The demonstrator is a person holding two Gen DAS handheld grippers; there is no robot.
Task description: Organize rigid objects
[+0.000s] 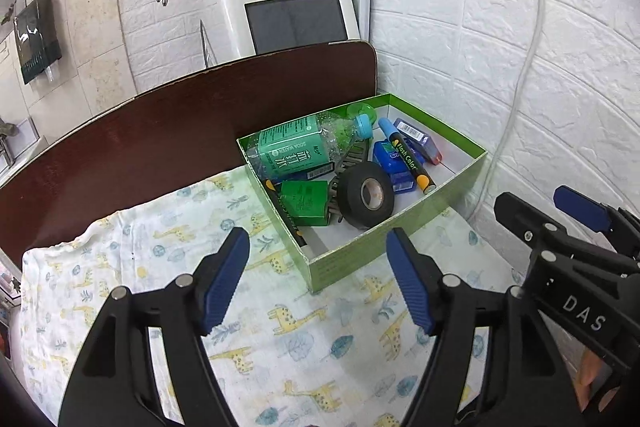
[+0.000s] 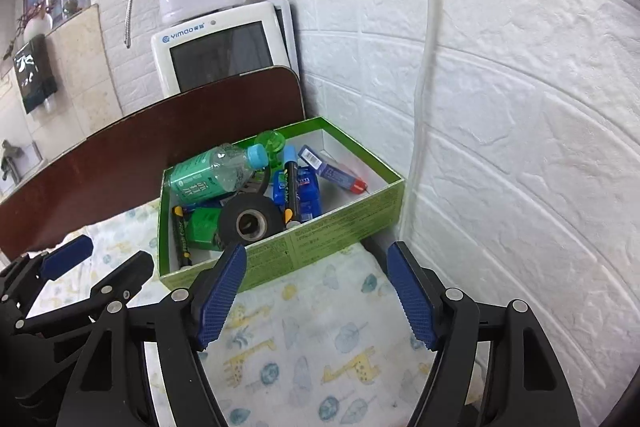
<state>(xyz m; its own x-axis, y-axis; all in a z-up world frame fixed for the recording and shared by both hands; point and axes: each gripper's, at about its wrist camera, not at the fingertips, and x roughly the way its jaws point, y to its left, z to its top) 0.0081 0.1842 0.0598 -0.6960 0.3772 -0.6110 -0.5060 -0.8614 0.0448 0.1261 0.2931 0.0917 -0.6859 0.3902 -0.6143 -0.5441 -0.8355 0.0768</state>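
A green cardboard box (image 1: pixel 384 247) (image 2: pixel 340 227) stands on the giraffe-print cloth against the white wall. In it lie a green soda-water bottle (image 1: pixel 292 147) (image 2: pixel 208 175), a black tape roll (image 1: pixel 366 193) (image 2: pixel 250 221), a black "Flash Color" marker (image 1: pixel 408 157) (image 2: pixel 291 193), a green block (image 1: pixel 304 203) (image 2: pixel 206 229), blue packs (image 1: pixel 390 163) (image 2: pixel 308 197) and a blue-and-red item (image 1: pixel 418 139) (image 2: pixel 334 169). My left gripper (image 1: pixel 318 279) is open and empty, just in front of the box. My right gripper (image 2: pixel 316 291) is open and empty, also in front of the box; it shows in the left wrist view (image 1: pixel 560 211).
The giraffe-print cloth (image 1: pixel 160 267) (image 2: pixel 320 347) covers the near table. A dark brown board (image 1: pixel 160 131) (image 2: pixel 160 139) stands behind it. A white Yimao appliance (image 1: pixel 292 15) (image 2: pixel 220 47) sits beyond. The white brick wall (image 2: pixel 520 147) with a cable (image 1: pixel 520 87) is close on the right.
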